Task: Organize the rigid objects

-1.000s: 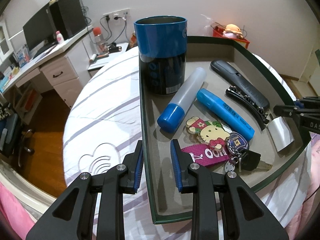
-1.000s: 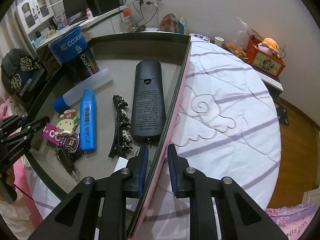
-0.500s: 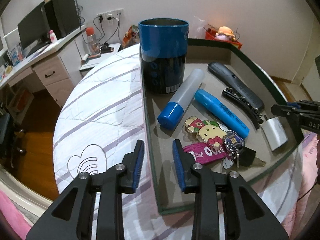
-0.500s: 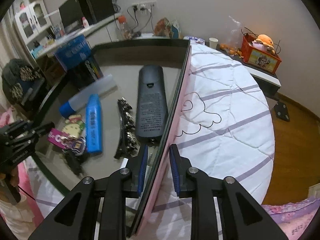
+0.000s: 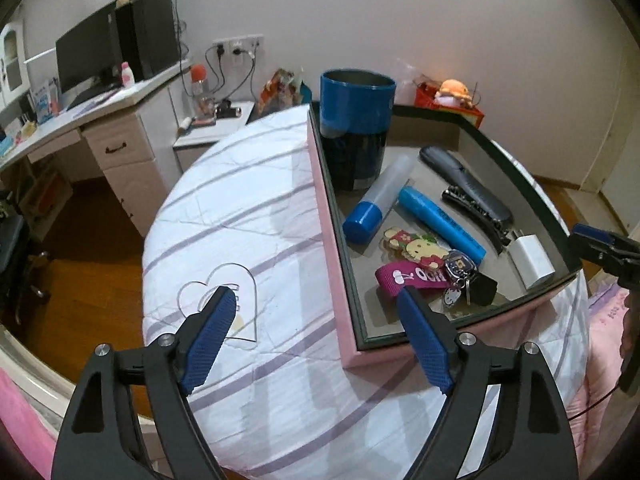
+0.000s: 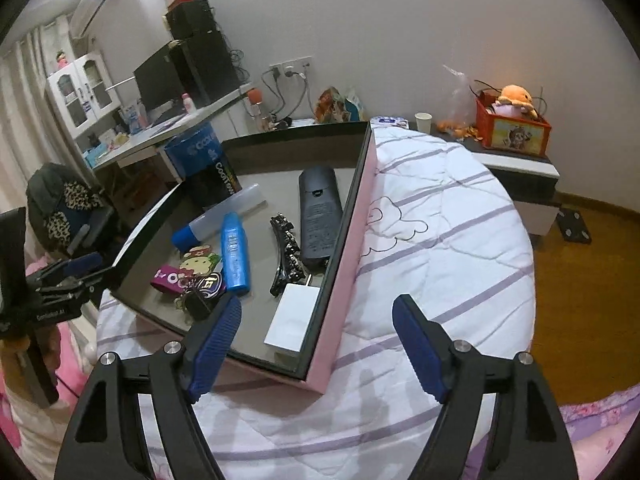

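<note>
A pink-sided tray (image 5: 329, 240) (image 6: 347, 240) rests on the white striped bed. In it stand a blue and black can (image 5: 355, 128) (image 6: 204, 168), a blue-capped tube (image 5: 378, 200), a blue highlighter (image 5: 440, 222) (image 6: 234, 258), a black remote (image 5: 466, 184) (image 6: 320, 216), a black hair clip (image 6: 285, 254), a white charger (image 5: 532, 260) (image 6: 294, 322) and a keychain bundle (image 5: 432, 268) (image 6: 192, 280). My left gripper (image 5: 316, 336) is open, back from the tray's near left corner. My right gripper (image 6: 318, 344) is open, back from its near right corner.
The bed (image 5: 248, 216) (image 6: 440, 240) ends in a wooden floor (image 5: 80, 280) on both sides. A desk with monitor (image 5: 88, 60) stands at the left. A low shelf with a red toy box (image 6: 514, 128) stands by the far wall.
Both grippers have let go of the tray's side walls, opened wide and pulled back. The tray now sits lower on the bed.
</note>
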`<state>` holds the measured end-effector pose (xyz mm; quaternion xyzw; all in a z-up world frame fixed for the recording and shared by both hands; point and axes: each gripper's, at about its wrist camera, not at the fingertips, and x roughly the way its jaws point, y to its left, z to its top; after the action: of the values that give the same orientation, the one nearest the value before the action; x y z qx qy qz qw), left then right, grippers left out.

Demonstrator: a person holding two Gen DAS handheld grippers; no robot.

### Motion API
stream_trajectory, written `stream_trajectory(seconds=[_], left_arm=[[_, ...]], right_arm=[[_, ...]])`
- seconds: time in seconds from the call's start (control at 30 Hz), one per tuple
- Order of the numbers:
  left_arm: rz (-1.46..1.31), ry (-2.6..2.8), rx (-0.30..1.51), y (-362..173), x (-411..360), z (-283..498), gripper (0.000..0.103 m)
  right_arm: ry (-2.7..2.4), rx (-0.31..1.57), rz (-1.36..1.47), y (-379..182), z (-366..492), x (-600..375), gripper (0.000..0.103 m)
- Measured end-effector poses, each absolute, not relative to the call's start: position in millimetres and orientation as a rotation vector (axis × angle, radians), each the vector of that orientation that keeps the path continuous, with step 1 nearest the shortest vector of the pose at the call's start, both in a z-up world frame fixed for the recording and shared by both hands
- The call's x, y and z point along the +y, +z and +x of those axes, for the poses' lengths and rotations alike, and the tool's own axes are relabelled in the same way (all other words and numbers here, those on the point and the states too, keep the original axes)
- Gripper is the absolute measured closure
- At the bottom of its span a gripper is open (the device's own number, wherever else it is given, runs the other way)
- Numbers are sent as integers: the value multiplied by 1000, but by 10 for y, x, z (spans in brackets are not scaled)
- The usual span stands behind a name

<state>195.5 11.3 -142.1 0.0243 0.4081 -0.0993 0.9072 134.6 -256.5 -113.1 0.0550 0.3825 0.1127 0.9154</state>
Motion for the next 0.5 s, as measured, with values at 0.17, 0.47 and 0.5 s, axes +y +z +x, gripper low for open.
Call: stream_trajectory(seconds=[0.17, 0.47, 0.5], left_arm=[[72, -192, 856, -1431, 47, 1972, 19], [39, -259, 919, -1507, 22, 2088, 38], [38, -268, 922, -1511, 6, 2093, 44]], right_arm=[[234, 867, 51, -1260, 1485, -2375, 23], [333, 952, 93, -1331, 1597, -2341, 24], [336, 962, 86, -1341, 1609, -2333, 24]])
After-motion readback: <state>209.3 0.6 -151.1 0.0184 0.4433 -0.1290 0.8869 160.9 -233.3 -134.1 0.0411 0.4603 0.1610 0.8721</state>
